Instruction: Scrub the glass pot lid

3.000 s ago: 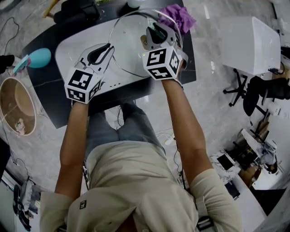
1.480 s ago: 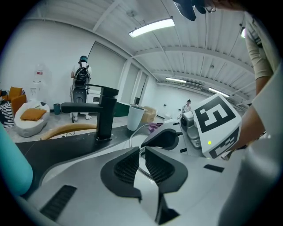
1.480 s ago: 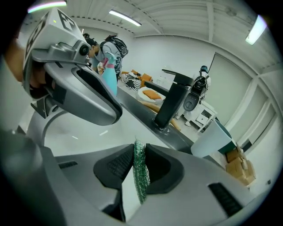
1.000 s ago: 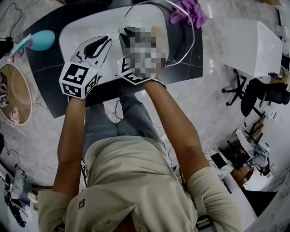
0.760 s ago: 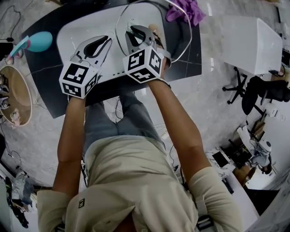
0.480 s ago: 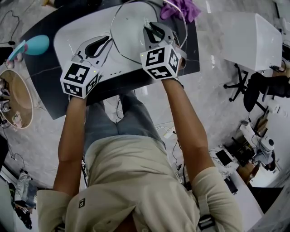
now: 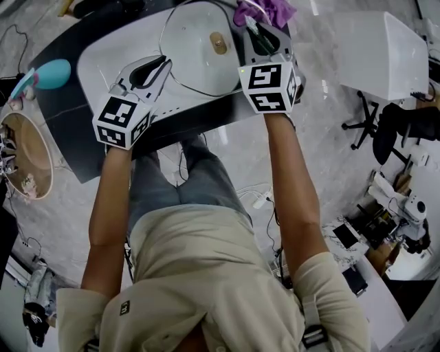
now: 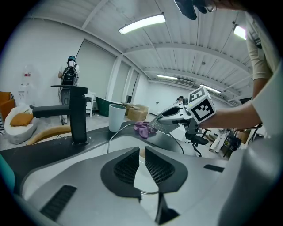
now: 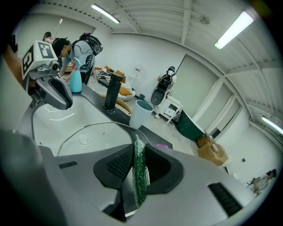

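1. Your left gripper (image 7: 163, 66), in the upper left of the head view, has its ribbed black jaws drawn nearly together on the thin rim of the lid (image 7: 196, 48); the glass shows through the slit between them
2. The lid is a round, clear glass disc with a metal edge and a small tan knob (image 7: 218, 42) at its middle. It is at top centre of the frame, over the smooth white sink (image 7: 103, 58) set in a dark counter (image 7: 69, 137)
3. Your right gripper (image 7: 259, 33), in the upper right, pinches a coarse, glittery green pad (image 9: 139, 176) edge-on between its jaws
4. The pad is at the lid's right rim; you cannot tell whether it touches the glass
5. A crumpled purple cloth (image 7: 275, 8) lies just beyond that gripper, at the top edge
6. In the right gripper view, a black, square-sectioned faucet (image 9: 110, 92) and a pale, tapered cup (image 9: 141, 114) stand behind the sink
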Demonstrator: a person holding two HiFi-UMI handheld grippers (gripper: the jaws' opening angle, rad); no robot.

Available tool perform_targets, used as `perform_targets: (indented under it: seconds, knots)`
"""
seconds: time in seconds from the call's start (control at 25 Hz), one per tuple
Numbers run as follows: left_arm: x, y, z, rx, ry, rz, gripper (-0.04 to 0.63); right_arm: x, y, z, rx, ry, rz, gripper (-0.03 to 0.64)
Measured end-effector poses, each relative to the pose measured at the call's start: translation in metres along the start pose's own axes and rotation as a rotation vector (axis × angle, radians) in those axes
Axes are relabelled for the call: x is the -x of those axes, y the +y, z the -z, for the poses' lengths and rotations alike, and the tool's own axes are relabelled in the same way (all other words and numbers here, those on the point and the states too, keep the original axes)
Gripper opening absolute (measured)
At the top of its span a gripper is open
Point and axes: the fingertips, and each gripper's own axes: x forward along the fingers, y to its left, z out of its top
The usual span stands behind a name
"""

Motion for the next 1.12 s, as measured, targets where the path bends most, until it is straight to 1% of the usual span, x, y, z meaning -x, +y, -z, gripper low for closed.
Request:
perform_targets:
  seconds: [0.24, 0.4, 0.56, 0.92, 1.0, 1.12]
  knots:
    - [0.001, 0.002, 0.003, 0.006, 0.001, -0.005, 0.054, -0.005, 0.015, 0.001, 0.007, 0.006, -0.021, 0.084]
    - [0.004, 0.007, 0.007, 0.012, 0.001, -0.011, 0.054, -0.011, 0.038, 0.002, 0.017, 0.016, -0.058, 0.084]
    - [0.010, 0.014, 0.012, 0.024, -0.001, -0.020, 0.054, -0.020, 0.082, -0.001, 0.044, 0.025, -0.134, 0.084]
    - [0.027, 0.037, 0.023, 0.049, -0.005, -0.054, 0.054, -0.030, 0.200, -0.023, 0.116, 0.027, -0.354, 0.086]
    - [0.029, 0.041, 0.024, 0.052, -0.007, -0.060, 0.054, -0.030, 0.216, -0.028, 0.126, 0.025, -0.385, 0.086]
    - [0.031, 0.044, 0.024, 0.055, -0.011, -0.065, 0.054, -0.029, 0.228, -0.033, 0.132, 0.019, -0.407, 0.086]
